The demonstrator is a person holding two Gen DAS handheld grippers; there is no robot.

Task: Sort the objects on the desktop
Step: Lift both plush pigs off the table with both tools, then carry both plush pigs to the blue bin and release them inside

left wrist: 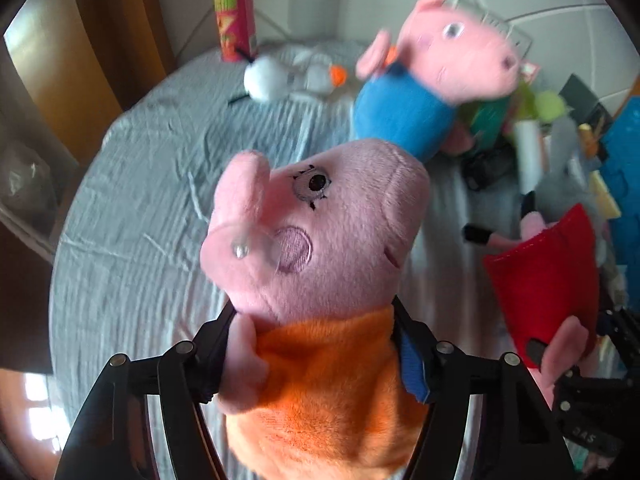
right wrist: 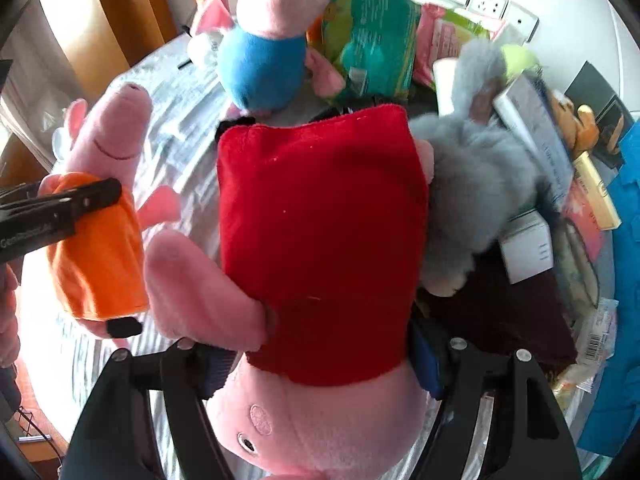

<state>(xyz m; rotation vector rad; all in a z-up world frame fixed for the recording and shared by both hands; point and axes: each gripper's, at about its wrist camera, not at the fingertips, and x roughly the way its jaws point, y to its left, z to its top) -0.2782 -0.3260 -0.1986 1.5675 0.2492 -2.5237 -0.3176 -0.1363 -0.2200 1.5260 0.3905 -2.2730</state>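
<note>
My left gripper [left wrist: 314,344] is shut on a pink pig plush in an orange dress [left wrist: 320,240], gripping its body with the head pointing away, above the grey tablecloth [left wrist: 140,200]. My right gripper [right wrist: 320,364] is shut on a pig plush in a red dress [right wrist: 320,220], which hangs head toward the camera. In the right wrist view the orange pig [right wrist: 100,240] is at the left with one of the left gripper's fingers [right wrist: 80,200] across it. The red pig [left wrist: 548,276] shows at the right of the left wrist view.
A pig plush in blue [right wrist: 264,60] sits at the back, beside a green packet [right wrist: 372,40]. A grey plush [right wrist: 472,184], books and boxes [right wrist: 528,248] crowd the right side. A snack can [left wrist: 234,12] and a white plush [left wrist: 280,76] lie at the far left.
</note>
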